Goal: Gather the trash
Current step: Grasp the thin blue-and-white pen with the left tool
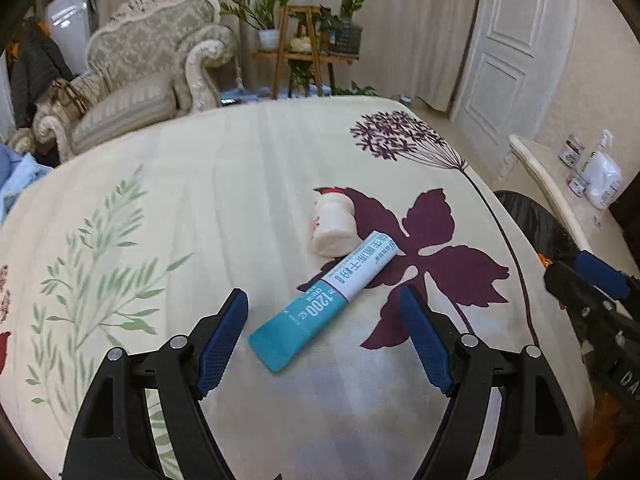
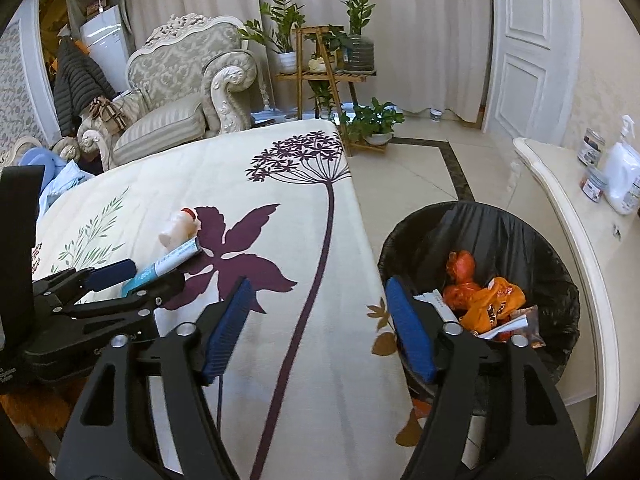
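Note:
A teal and white box lies on the flowered tablecloth, and a small white bottle with a red cap lies touching its far end. My left gripper is open, its blue fingers on either side of the box, a little above the cloth. Box and bottle also show in the right wrist view. My right gripper is open and empty over the table's right edge, beside a black-lined trash bin holding orange wrappers and paper.
A cream counter with jars and a spray bottle stands right of the bin. An armchair, a plant stand and a white door lie beyond the table. Blue cloth lies at the far left.

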`<move>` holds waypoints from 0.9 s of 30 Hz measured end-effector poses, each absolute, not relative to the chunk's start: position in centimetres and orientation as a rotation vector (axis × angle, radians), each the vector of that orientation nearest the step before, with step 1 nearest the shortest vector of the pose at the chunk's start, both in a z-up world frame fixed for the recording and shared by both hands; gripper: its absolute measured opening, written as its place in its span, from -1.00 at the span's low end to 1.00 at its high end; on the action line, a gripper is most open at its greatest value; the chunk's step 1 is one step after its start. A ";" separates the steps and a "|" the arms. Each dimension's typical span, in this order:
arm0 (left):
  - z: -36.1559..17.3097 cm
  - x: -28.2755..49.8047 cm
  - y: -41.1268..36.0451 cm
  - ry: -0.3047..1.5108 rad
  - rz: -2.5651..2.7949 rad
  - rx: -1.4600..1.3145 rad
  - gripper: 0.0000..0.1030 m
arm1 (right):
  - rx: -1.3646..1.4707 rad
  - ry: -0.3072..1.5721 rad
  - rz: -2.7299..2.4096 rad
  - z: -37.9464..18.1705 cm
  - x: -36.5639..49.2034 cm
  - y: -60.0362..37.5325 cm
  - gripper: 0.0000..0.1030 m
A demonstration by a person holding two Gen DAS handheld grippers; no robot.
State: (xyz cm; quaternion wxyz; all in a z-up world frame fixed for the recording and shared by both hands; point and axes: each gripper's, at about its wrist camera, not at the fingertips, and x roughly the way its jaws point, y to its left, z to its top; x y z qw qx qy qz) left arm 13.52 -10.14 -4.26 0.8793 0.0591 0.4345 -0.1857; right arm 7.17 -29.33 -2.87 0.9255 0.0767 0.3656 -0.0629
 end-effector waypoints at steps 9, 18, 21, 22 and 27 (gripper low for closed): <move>-4.3 12.9 -9.9 0.886 -0.410 0.176 -0.36 | 0.145 0.763 -0.118 -3.2 7.7 -28.6 0.36; -4.2 11.6 -10.2 0.867 -0.478 0.217 -0.90 | 0.137 0.763 -0.110 -3.3 7.7 -27.9 0.36; -3.9 10.8 -9.8 0.843 -0.484 0.213 -0.90 | 0.133 0.763 -0.106 -3.1 7.9 -27.6 0.36; -3.8 10.6 -9.7 0.839 -0.484 0.212 -0.91 | 0.131 0.762 -0.104 -3.1 7.9 -27.5 0.36; -3.0 9.7 -8.2 0.812 -0.468 0.177 -0.91 | 0.119 0.760 -0.078 -2.6 8.9 -26.1 0.36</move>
